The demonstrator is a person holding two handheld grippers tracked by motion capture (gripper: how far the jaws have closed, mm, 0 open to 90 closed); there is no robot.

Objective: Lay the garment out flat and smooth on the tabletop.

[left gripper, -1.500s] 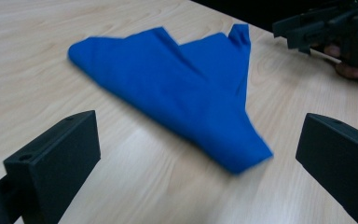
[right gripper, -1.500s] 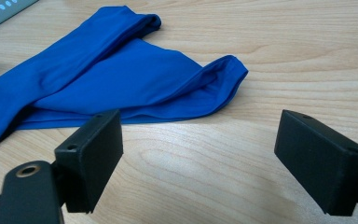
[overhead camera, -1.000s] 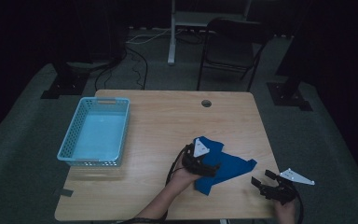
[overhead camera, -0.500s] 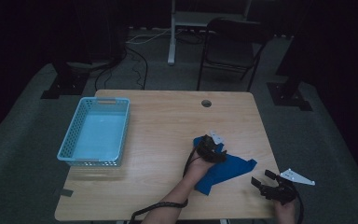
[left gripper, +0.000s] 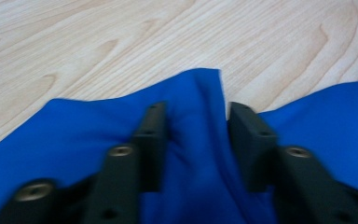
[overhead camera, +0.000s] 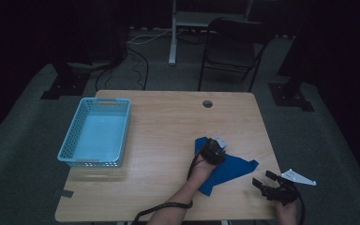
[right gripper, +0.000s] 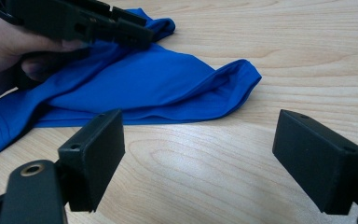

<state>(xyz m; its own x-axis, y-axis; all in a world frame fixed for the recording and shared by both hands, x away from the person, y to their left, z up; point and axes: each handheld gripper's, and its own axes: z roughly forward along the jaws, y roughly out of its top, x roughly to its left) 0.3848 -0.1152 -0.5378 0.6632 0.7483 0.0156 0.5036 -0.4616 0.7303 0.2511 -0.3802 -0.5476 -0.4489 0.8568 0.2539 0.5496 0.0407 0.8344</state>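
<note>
- Cloth (overhead camera: 227, 166) = blue, crumpled flat on the table (overhead camera: 168, 126), near-right part of the top, just fwd of my two hands. Long axis runs diagonal in the high view: far-left corner under my left gripper (overhead camera: 212, 151), then down-right toward the near edge, w/ a pointed flap sticking out to the right.
- Left gripper sits right on the cloth's far-left end. In the left gripper view its jaws straddle a raised fold of the blue fabric (left gripper: 196, 140); they've just been closing in on it. Fabric is bunched between them; the one pad seems against the fold, the other looks a hair off, so I'd call it nearly pinched, not yet a sure grip.
- Right gripper (overhead camera: 274, 187) is at the near-right edge of the table, off the cloth, jaws spread wide w/ nothing between them. From the right gripper view the cloth (right gripper: 158, 88) lies ahead and to the left, its rounded folded end nearest, bare wood between jaws and fabric.
- Key relation: left hand is on the cloth, right hand is near but apart. Cloth's right flap points toward my right gripper, so that's the end it would take.
- Basket (overhead camera: 97, 132), light blue, stands well apart at the table's left side, beyond the left gripper. If the cloth goes there, travel is leftward across the table, so my left side leads.
- Judgement: next thing needed is the left pinch firming up before any lift; a thin fold could slip out.
</note>
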